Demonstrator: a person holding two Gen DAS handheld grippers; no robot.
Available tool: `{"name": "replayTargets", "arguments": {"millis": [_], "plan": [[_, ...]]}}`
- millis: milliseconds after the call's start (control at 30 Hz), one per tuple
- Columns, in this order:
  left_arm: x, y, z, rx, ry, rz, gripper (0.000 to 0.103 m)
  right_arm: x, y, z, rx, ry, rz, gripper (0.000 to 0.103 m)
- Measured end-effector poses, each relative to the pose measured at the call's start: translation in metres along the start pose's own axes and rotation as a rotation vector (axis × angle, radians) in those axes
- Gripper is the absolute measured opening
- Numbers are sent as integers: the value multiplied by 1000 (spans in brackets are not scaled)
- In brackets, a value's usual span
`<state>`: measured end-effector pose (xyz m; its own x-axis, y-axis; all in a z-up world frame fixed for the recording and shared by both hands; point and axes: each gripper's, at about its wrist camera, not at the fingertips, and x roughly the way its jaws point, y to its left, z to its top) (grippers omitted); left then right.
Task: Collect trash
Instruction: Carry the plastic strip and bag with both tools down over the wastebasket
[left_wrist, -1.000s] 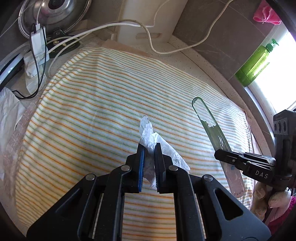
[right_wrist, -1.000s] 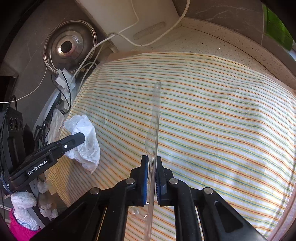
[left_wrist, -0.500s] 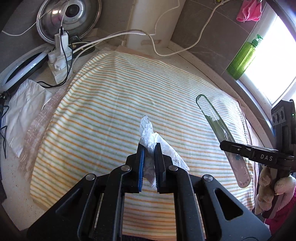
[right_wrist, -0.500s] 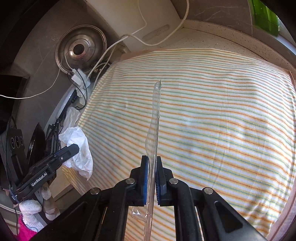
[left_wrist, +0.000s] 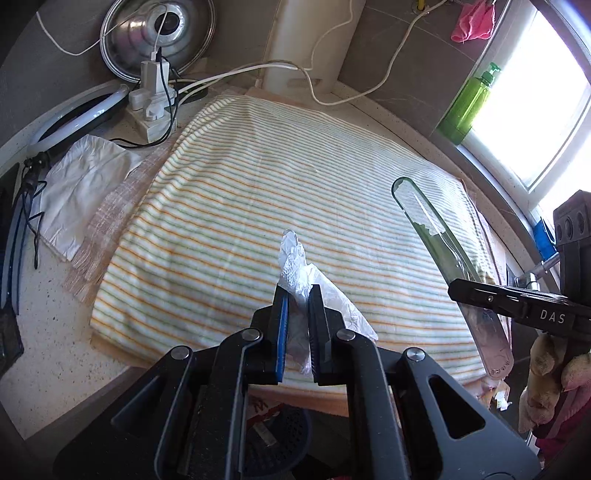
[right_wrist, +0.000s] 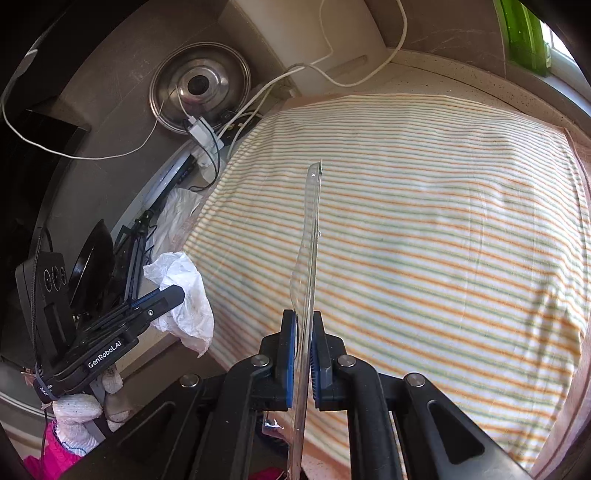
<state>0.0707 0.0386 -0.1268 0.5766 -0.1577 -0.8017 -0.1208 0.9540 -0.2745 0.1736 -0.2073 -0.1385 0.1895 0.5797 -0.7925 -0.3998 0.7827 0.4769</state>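
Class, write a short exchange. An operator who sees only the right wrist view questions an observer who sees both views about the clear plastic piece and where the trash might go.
Operator: The long clear plastic strip looks edge-on in the right hand-held gripper. What shape is it?
Observer: The left wrist view shows its flat face: a rounded tip, with torn white paper stuck inside.
Operator: Is there anywhere to drop it and the crumpled white tissue?
Observer: Below the speckled counter edge, under the left hand-held gripper, there is a dark perforated basket. I cannot tell whether it is a bin.
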Motion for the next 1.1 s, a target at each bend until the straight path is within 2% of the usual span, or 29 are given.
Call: {"name": "replayTargets", "arguments": {"millis": [333, 700, 1100], "plan": [[-19, 33, -48, -22, 45, -4, 8, 0, 46, -57, -27, 39, 19, 5], [-20, 70, -106, -56, 132, 3, 8, 27, 79, -116, -11, 123, 42, 5], [1, 96, -159, -72, 236, 9, 8, 68, 87, -174, 32, 232, 29, 5]]}}
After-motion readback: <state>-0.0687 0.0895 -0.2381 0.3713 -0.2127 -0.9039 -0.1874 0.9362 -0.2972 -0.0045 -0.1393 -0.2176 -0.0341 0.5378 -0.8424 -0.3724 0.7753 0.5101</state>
